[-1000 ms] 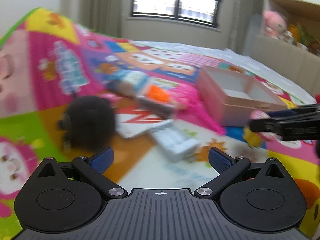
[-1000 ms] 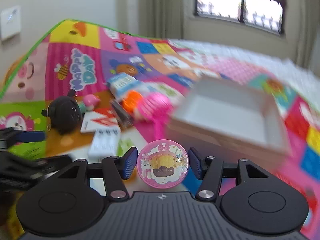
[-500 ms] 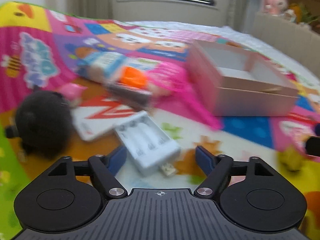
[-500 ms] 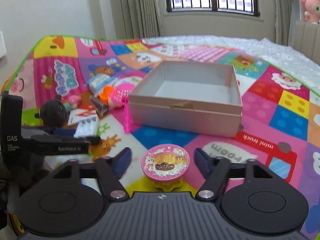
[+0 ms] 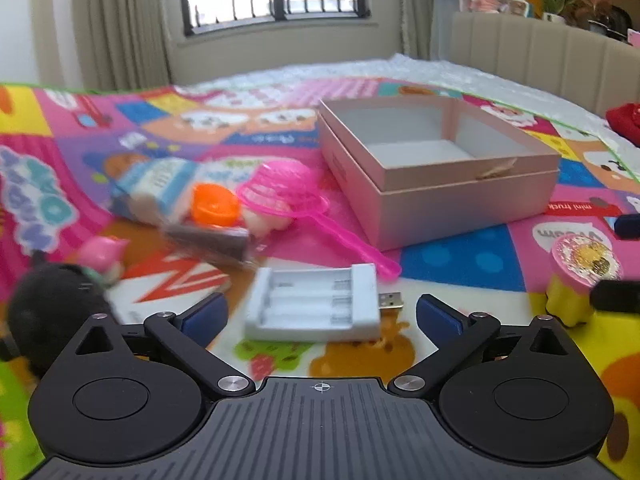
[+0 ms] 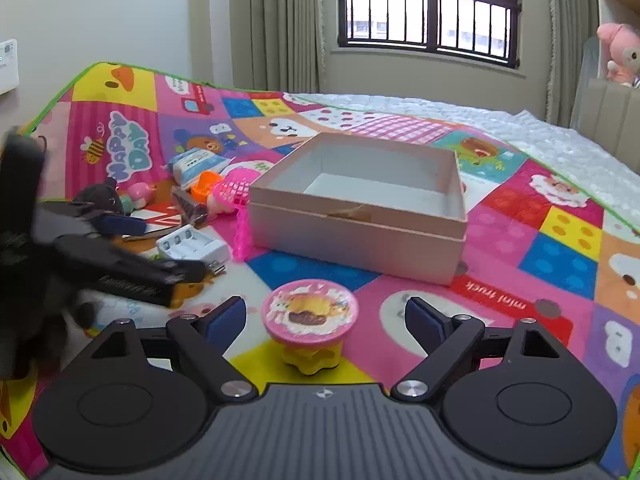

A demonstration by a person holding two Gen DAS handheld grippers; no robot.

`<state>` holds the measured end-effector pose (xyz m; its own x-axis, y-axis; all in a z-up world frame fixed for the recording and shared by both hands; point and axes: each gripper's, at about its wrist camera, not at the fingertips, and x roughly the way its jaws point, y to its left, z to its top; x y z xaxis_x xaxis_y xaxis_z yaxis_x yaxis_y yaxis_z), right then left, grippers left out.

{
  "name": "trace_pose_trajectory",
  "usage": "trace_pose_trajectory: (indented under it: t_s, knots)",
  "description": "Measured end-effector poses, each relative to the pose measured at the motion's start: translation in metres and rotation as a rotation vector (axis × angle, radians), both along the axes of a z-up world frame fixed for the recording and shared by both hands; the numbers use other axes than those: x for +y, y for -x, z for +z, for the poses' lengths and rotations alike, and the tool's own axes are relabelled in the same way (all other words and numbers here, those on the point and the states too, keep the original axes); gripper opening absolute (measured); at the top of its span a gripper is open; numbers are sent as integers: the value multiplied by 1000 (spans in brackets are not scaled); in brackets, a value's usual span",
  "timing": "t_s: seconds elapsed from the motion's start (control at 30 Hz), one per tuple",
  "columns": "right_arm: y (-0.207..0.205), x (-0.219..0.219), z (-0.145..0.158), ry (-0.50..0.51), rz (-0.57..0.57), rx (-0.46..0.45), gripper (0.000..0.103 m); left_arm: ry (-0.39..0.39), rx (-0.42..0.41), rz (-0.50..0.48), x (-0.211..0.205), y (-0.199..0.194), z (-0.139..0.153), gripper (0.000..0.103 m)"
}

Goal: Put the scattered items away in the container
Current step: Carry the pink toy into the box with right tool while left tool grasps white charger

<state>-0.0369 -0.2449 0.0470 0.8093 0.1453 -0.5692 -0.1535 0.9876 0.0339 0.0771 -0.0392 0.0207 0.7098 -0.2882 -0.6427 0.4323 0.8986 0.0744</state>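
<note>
An empty pale pink box [image 5: 436, 178] [image 6: 360, 204] sits on the colourful play mat. My left gripper [image 5: 320, 314] is open, its fingers either side of a white battery charger [image 5: 316, 304] [image 6: 192, 245] lying on the mat. My right gripper [image 6: 326, 320] is open around a pink-lidded yellow cup [image 6: 310, 316] [image 5: 580, 276] standing on the mat, not touching it. Left of the box lie a pink net scoop [image 5: 296, 196], an orange cap [image 5: 214, 204], a blue-white carton [image 5: 156, 184], a dark wrapper [image 5: 208, 240], a pink pig toy [image 5: 104, 254] and a black plush [image 5: 52, 312].
The play mat [image 6: 552, 248] covers a bed, with white bubble wrap [image 6: 560, 140] beyond it. A beige headboard [image 5: 540, 56] with plush toys stands at the right. The left gripper body [image 6: 112, 268] shows at the left of the right wrist view.
My right gripper has opened and let go of the pink-lidded cup, which now stands on the mat. My left gripper has moved in over the battery charger.
</note>
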Motion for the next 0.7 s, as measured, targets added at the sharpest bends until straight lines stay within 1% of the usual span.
trace_pose_trajectory:
  t_s: [0.13, 0.17, 0.3, 0.33, 0.37, 0.43, 0.47, 0.5, 0.53, 0.57, 0.6, 0.7]
  knots:
    - [2, 1, -3, -7, 12, 2, 97, -64, -5, -37, -10, -8, -6, 103]
    - [1, 1, -3, -12, 18, 2, 97, -64, 1, -33, -10, -12, -8, 103]
    - [-4, 5, -8, -9, 30, 5, 97, -20, 30, -7, -7, -21, -10, 103]
    - [-7, 6, -10, -5, 29, 8, 96, -15, 29, -5, -7, -20, -10, 96]
    - [-9, 7, -12, 0, 27, 11, 95, -12, 27, -4, -6, -19, -9, 95]
    - [-14, 10, -14, 20, 24, 16, 88, -8, 22, -1, -5, -12, -7, 95]
    - [-16, 11, -15, 33, 23, 15, 86, -6, 21, -2, -4, -9, -5, 95]
    - [-18, 12, -16, 47, 23, 13, 81, -2, 20, -5, -3, -4, -3, 95]
    - [-19, 13, -16, 60, 23, 18, 73, 3, 19, -12, -2, 2, 0, 95]
    - [-21, 13, -17, 72, 25, 31, 68, 9, 18, -24, -1, 10, 3, 95]
    - [-22, 13, -17, 74, 33, 46, 56, 12, 16, -39, 0, 19, 7, 95]
    - [-17, 10, -15, 85, 45, 67, 55, 10, 2, -94, -2, 46, 19, 95]
